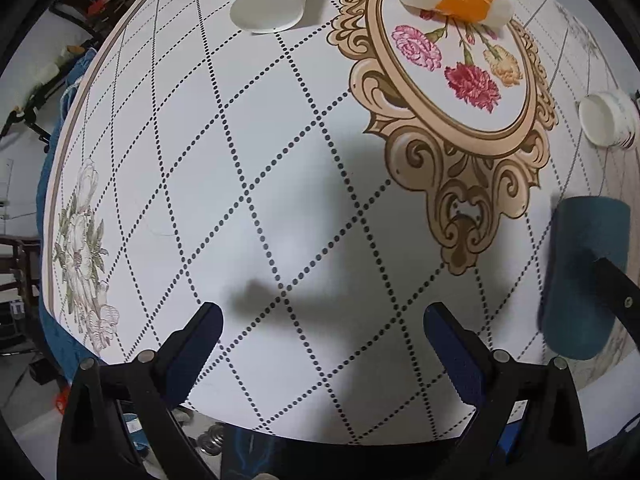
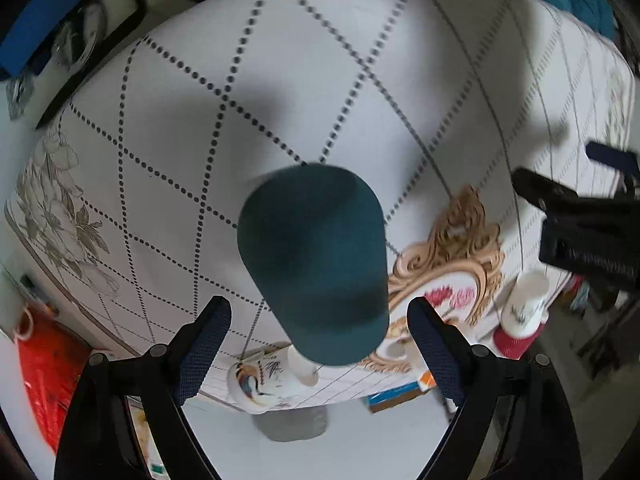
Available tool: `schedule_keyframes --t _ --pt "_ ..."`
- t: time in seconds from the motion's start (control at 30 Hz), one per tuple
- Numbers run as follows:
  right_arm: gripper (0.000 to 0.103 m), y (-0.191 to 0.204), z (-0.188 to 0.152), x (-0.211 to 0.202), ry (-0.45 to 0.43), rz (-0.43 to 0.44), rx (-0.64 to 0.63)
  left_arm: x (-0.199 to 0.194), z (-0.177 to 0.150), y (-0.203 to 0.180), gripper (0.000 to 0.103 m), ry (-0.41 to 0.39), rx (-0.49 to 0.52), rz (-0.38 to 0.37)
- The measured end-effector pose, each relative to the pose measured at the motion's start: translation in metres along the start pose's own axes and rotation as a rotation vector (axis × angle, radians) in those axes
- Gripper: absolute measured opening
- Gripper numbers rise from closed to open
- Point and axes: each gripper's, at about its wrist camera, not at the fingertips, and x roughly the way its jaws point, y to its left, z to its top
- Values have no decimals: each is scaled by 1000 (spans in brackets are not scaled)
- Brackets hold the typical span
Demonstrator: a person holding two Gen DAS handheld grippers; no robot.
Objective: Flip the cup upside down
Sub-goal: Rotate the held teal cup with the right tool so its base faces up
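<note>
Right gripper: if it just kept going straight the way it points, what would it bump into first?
Most likely the dark teal cup, which sits right ahead of the right gripper between its open jaws. The picture is blurred, so the gap to it is unclear. Behind the cup lies the tablecloth.

The left gripper (image 1: 322,320) is built of black plastic, with two angular arms that taper forward into fingers. Each finger carries a dark navy pad (image 1: 456,354) with a fine dimpled texture on its inner face. Round silver screw heads (image 1: 501,356) sit on the knuckles behind the pads, two to a side.

The right gripper (image 2: 320,316) has the same make: black arms, navy woven-look fingertips (image 2: 206,346), and dull grey screws (image 2: 158,350) just behind them. Seen from the side in the right wrist view, the left gripper's black body shows a ribbed edge.
</note>
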Motion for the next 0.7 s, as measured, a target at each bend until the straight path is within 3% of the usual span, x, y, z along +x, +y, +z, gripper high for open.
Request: schedule_keyframes --t 0.27,0.47,0.7 --pt "89 5 11 14 -4 -17 -71 12 -1 -2 103 13 12 33" --pt "72 5 15 27 3 -45 -104 18 -2 0 103 17 15 33" --pt "71 -1 17 37 -6 -60 -105 18 -2 -9 103 15 32 25"
